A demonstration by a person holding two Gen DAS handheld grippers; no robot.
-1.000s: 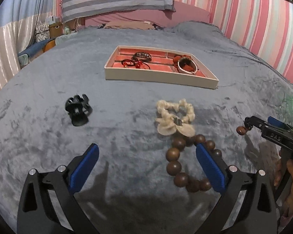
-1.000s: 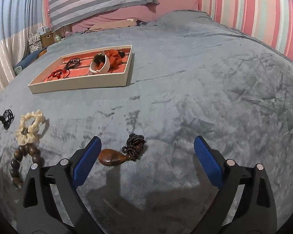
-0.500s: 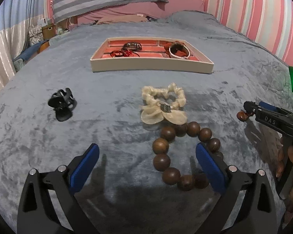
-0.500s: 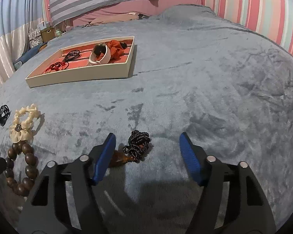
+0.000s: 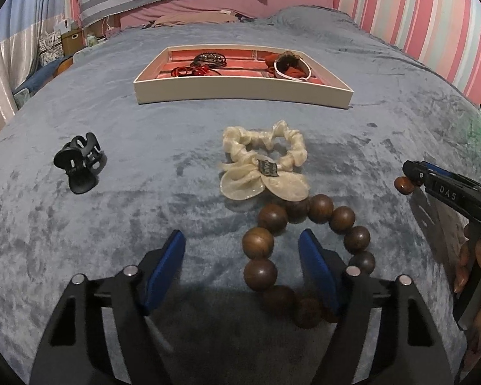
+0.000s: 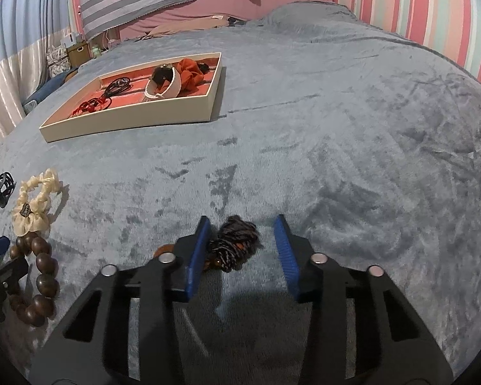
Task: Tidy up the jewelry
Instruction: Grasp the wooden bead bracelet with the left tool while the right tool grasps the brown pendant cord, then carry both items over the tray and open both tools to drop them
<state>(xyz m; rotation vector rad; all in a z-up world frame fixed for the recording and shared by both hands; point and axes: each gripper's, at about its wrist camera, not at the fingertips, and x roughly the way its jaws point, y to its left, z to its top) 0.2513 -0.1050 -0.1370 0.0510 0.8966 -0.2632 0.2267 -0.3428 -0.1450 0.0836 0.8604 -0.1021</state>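
A grey velvety bed (image 6: 352,134) carries loose jewelry and, toward 12 o'clock, a cream tray (image 5: 240,91) with a red lining that already holds cords, a white band and an orange scrunchie.

In the right wrist view, the right gripper (image 6: 242,250) sits low on the bed with its jaws partly spread on either side of a bundled dark cord (image 6: 235,243). The cord's amber pendant (image 6: 165,250) peeks out at 9 o'clock, behind the left blue finger. The jaws straddle the cord, probably so that closing will gather the soft bundle instead of the slippery stone. They do not yet pinch it.

In the left wrist view, the left gripper (image 5: 242,266) has its jaws spread, with one side of a brown bead bracelet (image 5: 304,243) lying between them, likely lined up for its own pickup. A cream scrunchie (image 5: 263,163) touches the bracelet at 12 o'clock, and a black hair claw (image 5: 78,163) lies well apart at 10 o'clock.

Compared with a second ago, both pairs of jaws are narrower. The right gripper has shifted left, so the cord now lies between its jaws, not beside them. The left gripper has come closer to the beads.
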